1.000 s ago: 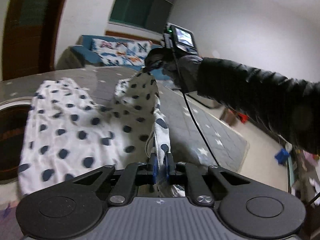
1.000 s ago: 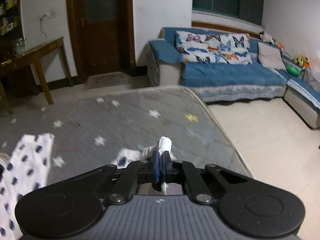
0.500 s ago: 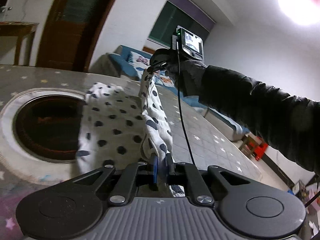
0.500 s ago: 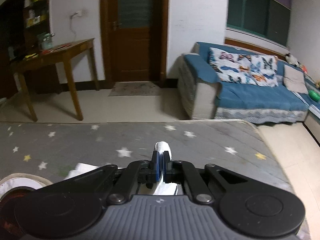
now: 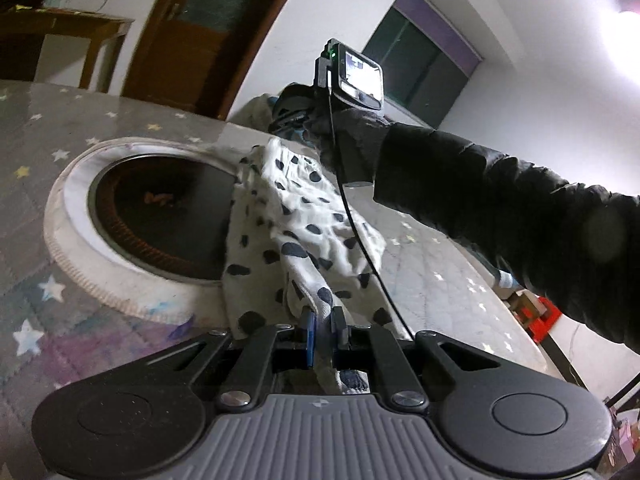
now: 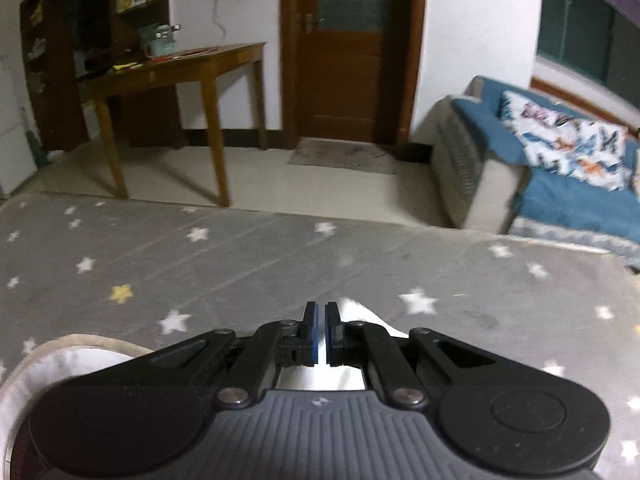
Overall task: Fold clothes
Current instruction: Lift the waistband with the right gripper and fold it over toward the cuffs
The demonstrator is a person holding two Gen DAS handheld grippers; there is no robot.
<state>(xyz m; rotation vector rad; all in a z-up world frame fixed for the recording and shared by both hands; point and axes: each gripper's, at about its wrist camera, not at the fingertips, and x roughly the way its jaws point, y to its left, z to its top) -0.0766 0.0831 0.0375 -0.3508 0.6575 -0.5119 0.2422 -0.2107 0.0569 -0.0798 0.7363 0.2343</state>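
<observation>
On the left of the left wrist view, a round white-rimmed opening [image 5: 80, 216] with a dark inside is set in the grey star-printed cover [image 5: 36, 304]. Just right of it lies the white garment with dark spots [image 5: 296, 216], one edge overlapping the ring's rim. The garment stretches in a bunched strip from the left gripper [image 5: 323, 330] up to the right gripper [image 5: 288, 120]. The left gripper's blue-padded fingers are pressed together on a fold of the spotted cloth, which runs on between them toward the camera. Farther right, a gloved hand [image 5: 340, 140] in a black padded sleeve [image 5: 500, 208] holds the right gripper, with a small lit screen [image 5: 360, 80] on top and a black cable [image 5: 360, 240] hanging across the garment.

In the right wrist view, a wooden table [image 6: 172, 68] stands at left, a brown door [image 6: 348, 48] in the middle, and a blue sofa [image 6: 560, 184] at right. Here the right gripper [image 6: 320, 336] has its pads nearly together with a thin gap showing; white cloth shows just beside and under the fingers, but I cannot tell whether it is pinched.
</observation>
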